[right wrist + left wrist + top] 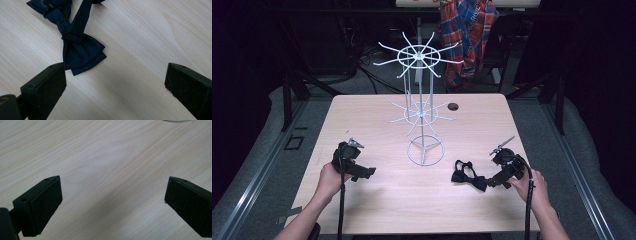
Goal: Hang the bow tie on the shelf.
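My right tool (pixel 495 181), released, sits lower right beside the dark bow tie (pixel 468 175); my left tool (pixel 368 173), released, lower left on the desk (pixel 377 205).

On the table (pixel 362 115) a wire stand (pixel 422 112) is in the middle, toward the far side, and its ring base lies nearer to the person. A bow tie (pixel 468 175) lies on the table to the right of this base and a little nearer. The right gripper (pixel 493 183) is just beside the bow tie, on its right side. The left gripper (pixel 368 173) is on the left part of the table, well apart from the stand. Behind the table, a cloth (pixel 469 35) hangs to the right of the stand top.
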A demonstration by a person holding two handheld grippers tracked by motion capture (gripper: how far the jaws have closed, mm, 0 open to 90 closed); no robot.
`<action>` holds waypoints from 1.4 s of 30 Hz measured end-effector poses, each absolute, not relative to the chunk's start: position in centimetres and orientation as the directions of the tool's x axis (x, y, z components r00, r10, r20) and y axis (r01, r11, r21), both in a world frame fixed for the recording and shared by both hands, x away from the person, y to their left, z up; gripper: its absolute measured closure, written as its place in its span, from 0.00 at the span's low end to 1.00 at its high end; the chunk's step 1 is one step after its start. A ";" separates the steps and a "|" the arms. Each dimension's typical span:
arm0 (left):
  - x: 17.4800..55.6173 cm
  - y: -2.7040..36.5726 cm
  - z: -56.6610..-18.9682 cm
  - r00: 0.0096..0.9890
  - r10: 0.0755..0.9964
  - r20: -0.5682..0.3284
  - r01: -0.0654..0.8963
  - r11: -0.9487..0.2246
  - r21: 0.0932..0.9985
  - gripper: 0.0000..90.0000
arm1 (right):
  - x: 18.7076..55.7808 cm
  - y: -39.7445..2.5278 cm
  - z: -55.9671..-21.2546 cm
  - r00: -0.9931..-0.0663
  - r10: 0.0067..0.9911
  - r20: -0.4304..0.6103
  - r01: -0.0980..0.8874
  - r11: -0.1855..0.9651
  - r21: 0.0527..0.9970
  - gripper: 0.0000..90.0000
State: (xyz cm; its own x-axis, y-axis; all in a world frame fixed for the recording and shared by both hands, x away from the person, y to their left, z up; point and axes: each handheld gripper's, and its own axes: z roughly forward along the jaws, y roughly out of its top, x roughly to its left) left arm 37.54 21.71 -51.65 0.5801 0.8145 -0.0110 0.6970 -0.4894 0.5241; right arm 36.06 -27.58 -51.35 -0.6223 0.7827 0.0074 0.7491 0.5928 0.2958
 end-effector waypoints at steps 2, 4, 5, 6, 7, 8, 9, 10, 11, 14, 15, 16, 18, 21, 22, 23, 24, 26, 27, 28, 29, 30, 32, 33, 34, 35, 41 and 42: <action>37.6 21.5 -51.8 0.566 0.825 0.004 0.703 -0.484 0.521 0.04 | 36.0 -27.5 -51.5 -0.614 0.789 0.015 0.752 0.580 0.313 0.03; 37.7 21.3 -51.8 0.543 0.839 0.020 0.718 -0.477 0.506 0.06 | 36.0 -27.5 -51.3 -0.626 0.780 0.015 0.745 0.592 0.307 0.01; 37.7 21.2 -51.9 0.532 0.846 0.035 0.727 -0.477 0.494 0.08 | 35.9 -27.5 -51.2 -0.624 0.781 0.012 0.745 0.591 0.309 0.00; 37.8 20.9 -52.0 0.519 0.853 0.056 0.735 -0.478 0.480 0.11 | 35.9 -27.4 -51.1 -0.632 0.775 0.014 0.741 0.598 0.306 0.00; 37.8 20.7 -52.0 0.505 0.859 0.085 0.743 -0.483 0.464 0.14 | 35.8 -27.3 -51.1 -0.629 0.777 0.007 0.739 0.596 0.314 0.00; 37.9 20.5 -52.1 0.495 0.862 0.113 0.748 -0.488 0.450 0.16 | 35.7 -27.2 -51.1 -0.628 0.778 0.014 0.738 0.591 0.326 0.00; 38.0 20.3 -52.2 0.488 0.862 0.139 0.755 -0.496 0.429 0.16 | 35.7 -27.2 -51.1 -0.628 0.778 0.010 0.737 0.591 0.327 0.01; 38.0 20.1 -52.3 0.482 0.863 0.154 0.757 -0.498 0.423 0.16 | 35.8 -27.2 -51.0 -0.640 0.769 -0.001 0.730 0.608 0.313 0.01; 38.0 20.1 -52.3 0.484 0.861 0.154 0.756 -0.501 0.422 0.17 | 35.8 -27.1 -51.1 -0.635 0.772 0.002 0.731 0.601 0.323 0.01; 37.9 20.3 -52.2 0.485 0.866 0.121 0.764 -0.488 0.422 0.16 | 36.0 -26.8 -51.0 -0.649 0.761 -0.005 0.724 0.619 0.303 0.01; 37.9 20.3 -52.2 0.488 0.865 0.119 0.761 -0.488 0.428 0.16 | 36.0 -26.7 -50.9 -0.646 0.763 -0.029 0.722 0.623 0.301 0.01; 37.8 20.3 -52.1 0.486 0.866 0.115 0.759 -0.484 0.436 0.16 | 36.0 -26.6 -50.9 -0.649 0.761 -0.024 0.720 0.624 0.305 0.01; 37.7 20.3 -51.9 0.483 0.871 0.090 0.764 -0.469 0.443 0.13 | 35.8 -26.4 -50.9 -0.659 0.752 -0.024 0.712 0.634 0.301 0.01; 37.7 20.4 -51.8 0.488 0.872 0.042 0.765 -0.451 0.459 0.10 | 35.7 -25.9 -50.6 -0.673 0.738 -0.044 0.695 0.652 0.304 0.03; 37.8 20.4 -51.7 0.490 0.871 0.034 0.766 -0.449 0.459 0.10 | 35.6 -25.8 -50.6 -0.676 0.736 -0.043 0.691 0.653 0.309 0.03; 37.8 20.4 -51.7 0.490 0.871 0.034 0.766 -0.449 0.459 0.10 | 35.6 -25.8 -50.6 -0.676 0.736 -0.043 0.691 0.653 0.309 0.03; 37.8 20.3 -51.6 0.483 0.875 0.028 0.765 -0.438 0.471 0.10 | 35.6 -25.4 -50.5 -0.686 0.726 -0.044 0.682 0.663 0.308 0.03; 37.9 20.4 -51.3 0.470 0.883 -0.007 0.770 -0.406 0.493 0.10 | 35.5 -25.2 -50.7 -0.690 0.722 -0.048 0.678 0.668 0.306 0.04; 37.9 20.3 -51.2 0.459 0.889 -0.010 0.770 -0.392 0.503 0.10 | 35.4 -25.0 -50.7 -0.688 0.724 -0.047 0.679 0.666 0.309 0.05; 37.9 20.3 -51.2 0.444 0.896 -0.006 0.771 -0.379 0.512 0.10 | 35.5 -25.0 -50.7 -0.695 0.717 -0.052 0.675 0.675 0.297 0.05; 37.9 20.3 -51.2 0.444 0.896 -0.006 0.771 -0.379 0.512 0.11 | 35.5 -25.0 -50.7 -0.695 0.717 -0.052 0.675 0.675 0.297 0.05; 38.1 20.2 -51.2 0.417 0.909 0.008 0.786 -0.366 0.498 0.13 | 35.4 -24.8 -50.9 -0.693 0.719 -0.046 0.676 0.671 0.303 0.06; 38.2 19.9 -51.3 0.392 0.918 0.057 0.800 -0.370 0.473 0.16 | 35.5 -24.8 -50.8 -0.702 0.710 -0.056 0.670 0.685 0.287 0.07; 38.2 19.9 -51.3 0.392 0.918 0.057 0.800 -0.370 0.473 0.16 | 35.5 -24.8 -50.8 -0.702 0.710 -0.056 0.670 0.685 0.287 0.07; 38.3 19.8 -51.5 0.390 0.920 0.047 0.807 -0.366 0.463 0.16 | 35.5 -24.6 -50.8 -0.700 0.712 -0.060 0.670 0.683 0.291 0.08; 38.3 19.8 -51.5 0.390 0.920 0.047 0.807 -0.366 0.463 0.16 | 35.5 -24.6 -50.8 -0.700 0.712 -0.060 0.670 0.683 0.291 0.08; 38.2 19.3 -51.4 0.396 0.915 0.074 0.791 -0.381 0.480 0.17 | 35.2 -23.6 -50.5 -0.719 0.690 -0.085 0.636 0.702 0.319 0.12; 38.2 19.3 -51.4 0.397 0.915 0.078 0.791 -0.384 0.477 0.17 | 35.1 -23.3 -50.4 -0.724 0.683 -0.097 0.627 0.710 0.320 0.13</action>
